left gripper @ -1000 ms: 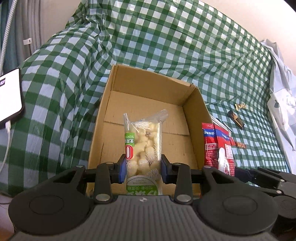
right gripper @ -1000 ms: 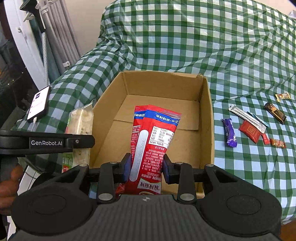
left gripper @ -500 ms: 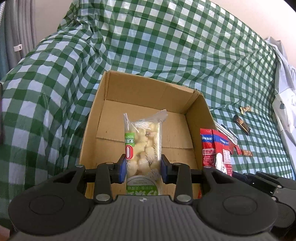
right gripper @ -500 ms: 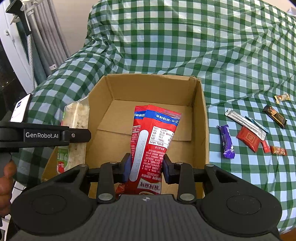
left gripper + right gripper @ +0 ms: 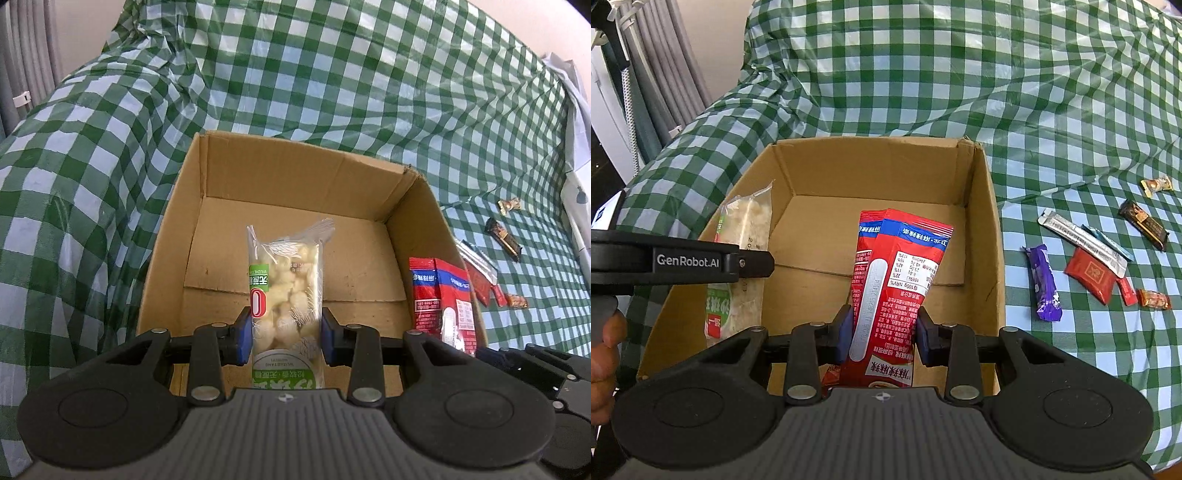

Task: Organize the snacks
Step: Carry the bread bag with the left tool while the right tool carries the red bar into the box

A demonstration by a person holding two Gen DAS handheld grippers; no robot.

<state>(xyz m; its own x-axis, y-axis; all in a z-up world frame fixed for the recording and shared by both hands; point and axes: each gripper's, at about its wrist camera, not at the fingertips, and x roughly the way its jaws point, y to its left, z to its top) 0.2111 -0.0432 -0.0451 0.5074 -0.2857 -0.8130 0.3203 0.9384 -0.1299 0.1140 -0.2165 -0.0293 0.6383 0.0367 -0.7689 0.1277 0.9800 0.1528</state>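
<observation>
Both packets have been carried closer over the box (image 5: 221, 236) — the puffs (image 5: 286, 295) clamped in the left gripper (image 5: 284, 334), the red pack (image 5: 890, 291) in the right gripper (image 5: 884, 332) — so release inside seems imminent.

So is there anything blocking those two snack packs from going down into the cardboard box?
Nothing visible. The left gripper holds the clear snack bag and the right gripper the red packet above the open cardboard box, whose visible floor is bare.

Checked cloth (image 5: 1052, 110) under box (image 5: 991, 236), snacks (image 5: 1089, 273)
</observation>
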